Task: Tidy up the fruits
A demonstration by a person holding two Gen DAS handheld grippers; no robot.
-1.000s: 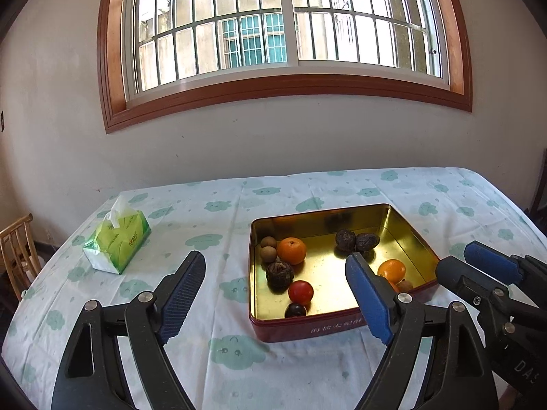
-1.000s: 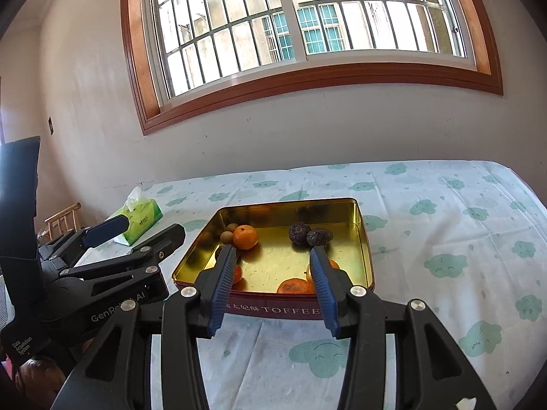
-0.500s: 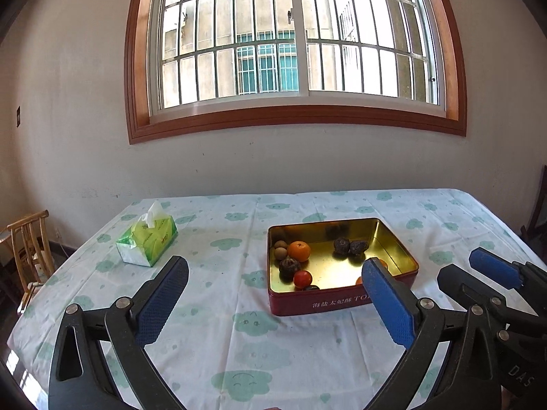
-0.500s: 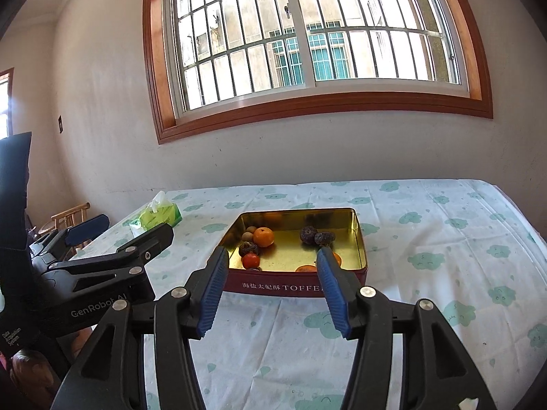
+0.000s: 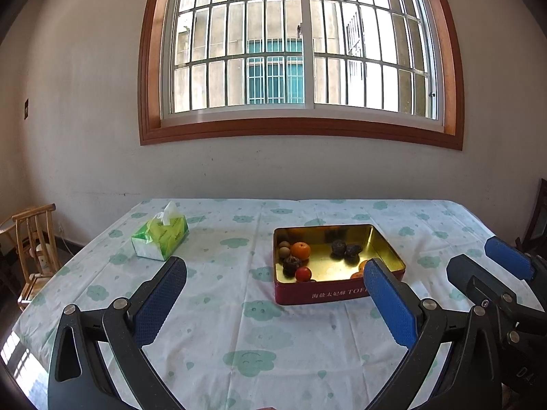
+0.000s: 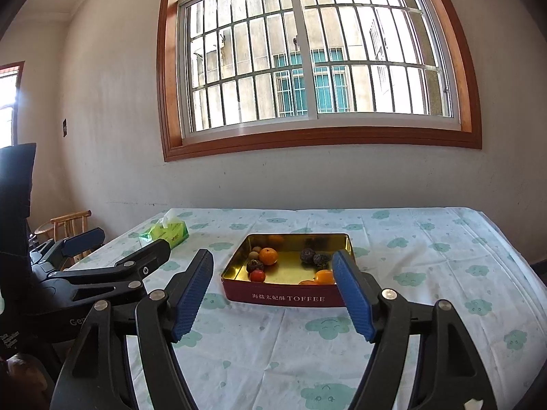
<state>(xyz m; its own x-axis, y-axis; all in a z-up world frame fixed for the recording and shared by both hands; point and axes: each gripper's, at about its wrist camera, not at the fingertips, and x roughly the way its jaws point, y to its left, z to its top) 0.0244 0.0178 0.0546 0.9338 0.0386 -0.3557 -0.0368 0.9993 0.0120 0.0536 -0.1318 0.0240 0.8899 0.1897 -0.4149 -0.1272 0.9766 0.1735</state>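
A red toffee tin (image 5: 328, 294) (image 6: 290, 298) with a gold inside sits on the clothed table and holds several fruits: an orange (image 5: 300, 250) (image 6: 268, 256), a small red fruit (image 5: 303, 274) (image 6: 257, 275), dark wrinkled fruits (image 5: 345, 248) (image 6: 314, 257) and more orange ones by the right wall. My left gripper (image 5: 275, 302) hovers well short of the tin, jaws wide open and empty. My right gripper (image 6: 273, 294) is also held back from the tin, its jaws opening with nothing between them. Each gripper shows at the edge of the other's view.
A green tissue pack (image 5: 160, 239) (image 6: 169, 231) lies at the table's far left. A wooden chair (image 5: 32, 246) stands left of the table (image 5: 239, 341). A wall with a barred window (image 5: 301, 51) runs behind the table's far edge.
Both grippers have drawn back and up from the tin, which now looks smaller and farther. Both pairs of jaws have spread wider, the right most visibly.
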